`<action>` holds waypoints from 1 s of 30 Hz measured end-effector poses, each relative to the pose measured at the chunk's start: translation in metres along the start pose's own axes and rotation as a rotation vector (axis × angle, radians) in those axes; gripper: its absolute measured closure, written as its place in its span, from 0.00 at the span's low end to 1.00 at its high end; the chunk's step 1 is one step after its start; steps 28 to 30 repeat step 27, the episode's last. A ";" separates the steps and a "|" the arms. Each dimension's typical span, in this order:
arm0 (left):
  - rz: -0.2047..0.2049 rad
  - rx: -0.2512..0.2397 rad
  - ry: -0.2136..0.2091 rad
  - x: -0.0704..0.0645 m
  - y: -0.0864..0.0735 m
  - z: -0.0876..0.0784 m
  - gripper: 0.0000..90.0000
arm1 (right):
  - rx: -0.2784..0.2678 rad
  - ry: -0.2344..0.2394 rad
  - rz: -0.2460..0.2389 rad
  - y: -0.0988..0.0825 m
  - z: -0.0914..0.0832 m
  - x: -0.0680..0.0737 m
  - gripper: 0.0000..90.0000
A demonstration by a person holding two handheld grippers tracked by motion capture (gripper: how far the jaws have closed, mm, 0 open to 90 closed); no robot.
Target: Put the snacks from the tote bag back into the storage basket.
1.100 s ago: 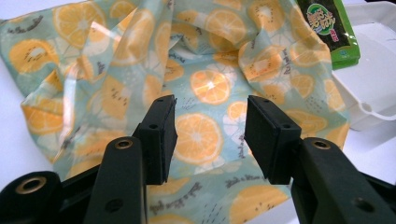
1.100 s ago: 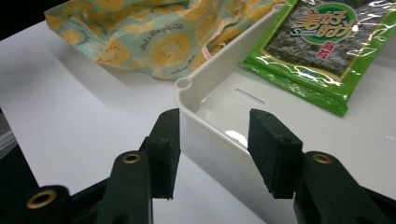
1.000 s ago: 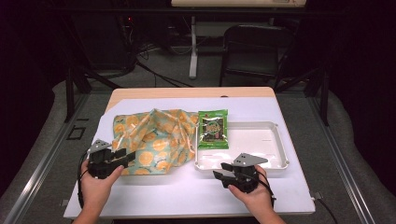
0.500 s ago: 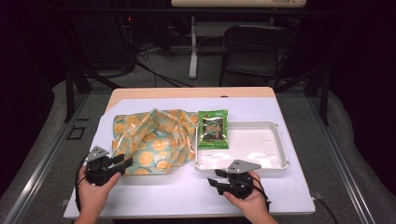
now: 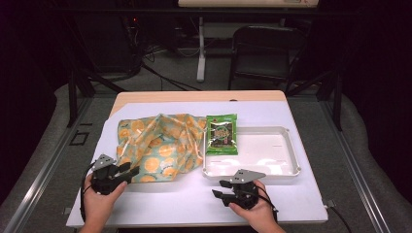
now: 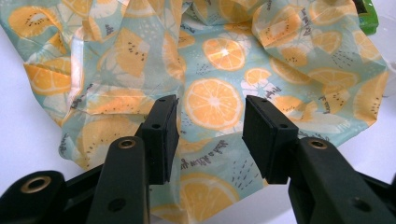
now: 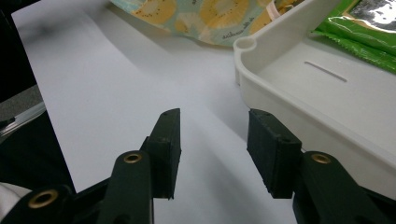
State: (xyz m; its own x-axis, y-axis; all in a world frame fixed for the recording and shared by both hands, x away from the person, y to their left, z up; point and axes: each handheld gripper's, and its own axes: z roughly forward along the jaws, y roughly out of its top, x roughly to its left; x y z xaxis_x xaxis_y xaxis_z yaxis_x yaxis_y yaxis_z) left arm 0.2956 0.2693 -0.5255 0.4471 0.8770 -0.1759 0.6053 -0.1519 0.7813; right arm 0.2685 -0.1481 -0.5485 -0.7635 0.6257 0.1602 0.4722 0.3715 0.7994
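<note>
Here the crinkled bag [image 5: 160, 145], a thin glossy film printed with orange slices on pale teal, is lying slumped and creased on the left half of the table, its folds catching the light. The left gripper [image 5: 127, 171] is hovering at the bag's near left corner, its two flat black rectangular pads standing well apart with the printed film showing between them, not pressing on it. Just right of the bag, a flat green foil snack packet [image 5: 222, 134] is resting across the far left corner of a shallow white plastic tray [image 5: 286, 145] with rounded corners and a raised lip. The right gripper [image 5: 219, 189] is sitting low over the smooth white table cover [image 5: 160, 199], near the tray's near edge, its matte black pads likewise spread wide and holding nothing. A strip of pale wood is showing at the table's far edge
</note>
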 end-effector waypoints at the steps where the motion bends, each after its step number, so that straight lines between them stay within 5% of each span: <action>1: -0.002 -0.001 -0.001 0.000 0.000 0.000 0.61 | 0.001 0.004 0.000 0.000 0.001 0.000 0.60; 30: -0.004 -0.007 -0.002 0.001 0.000 0.002 0.60 | 0.003 0.009 0.002 -0.003 0.003 -0.001 0.59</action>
